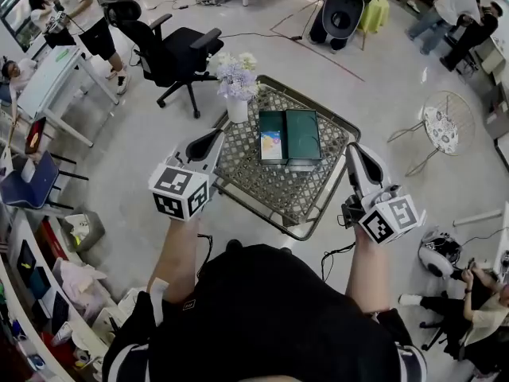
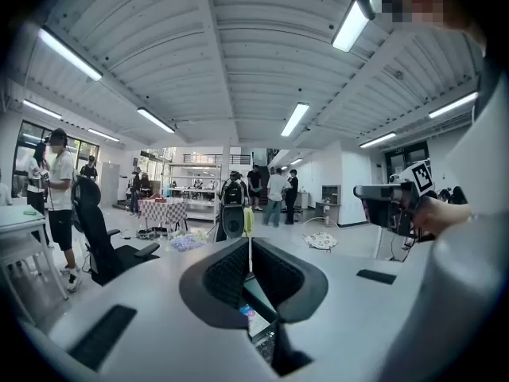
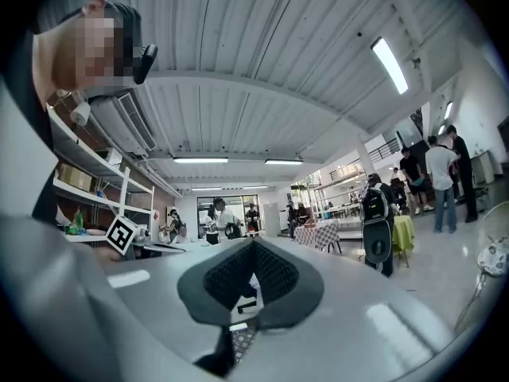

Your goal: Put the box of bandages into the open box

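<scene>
Over the table [image 1: 262, 191], head view alone: bandage box [image 1: 271, 145] lying in open box [image 1: 303, 134] — gripper views: left gripper [image 2: 250, 243], right gripper [image 3: 254, 247] pressed together, empty.

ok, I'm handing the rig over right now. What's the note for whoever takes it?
Left tongs: shut, empty, held by the left edge of the mesh table.
Right tongs: shut, empty, by the table's right edge.
Open box: dark green, lying open in two halves on the table, next to the flower vase.
Box of bandages: lies on the left half of the open box, touched by neither tongs.
Done: the bandages look placed.
Left: confirm they sit fully inside, which the head view cannot settle.
</scene>
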The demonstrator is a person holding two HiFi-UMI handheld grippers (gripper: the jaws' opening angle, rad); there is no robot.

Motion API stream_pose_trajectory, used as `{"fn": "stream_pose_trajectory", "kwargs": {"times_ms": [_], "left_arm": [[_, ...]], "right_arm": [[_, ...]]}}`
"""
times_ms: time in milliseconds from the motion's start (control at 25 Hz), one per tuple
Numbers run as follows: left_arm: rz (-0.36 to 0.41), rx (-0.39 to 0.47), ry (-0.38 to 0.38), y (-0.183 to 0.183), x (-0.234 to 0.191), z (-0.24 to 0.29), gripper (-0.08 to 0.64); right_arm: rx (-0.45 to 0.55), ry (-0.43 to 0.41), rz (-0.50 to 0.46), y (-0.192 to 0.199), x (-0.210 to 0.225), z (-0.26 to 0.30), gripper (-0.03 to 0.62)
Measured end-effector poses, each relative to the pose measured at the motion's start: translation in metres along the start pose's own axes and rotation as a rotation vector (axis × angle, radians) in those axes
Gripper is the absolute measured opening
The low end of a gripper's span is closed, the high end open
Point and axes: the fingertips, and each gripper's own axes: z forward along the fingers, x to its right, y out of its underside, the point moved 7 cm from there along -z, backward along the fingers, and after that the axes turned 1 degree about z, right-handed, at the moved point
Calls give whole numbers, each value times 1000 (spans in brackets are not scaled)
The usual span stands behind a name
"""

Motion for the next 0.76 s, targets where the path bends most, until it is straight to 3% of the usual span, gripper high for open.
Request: {"fn": "stream_pose_trajectory", "kwargs": {"times_ms": [760], "left_arm": [[-11,31,-16,5,-34,-19,17]], "right_arm": [[-50,18,-5,26,-42,30,6]]}}
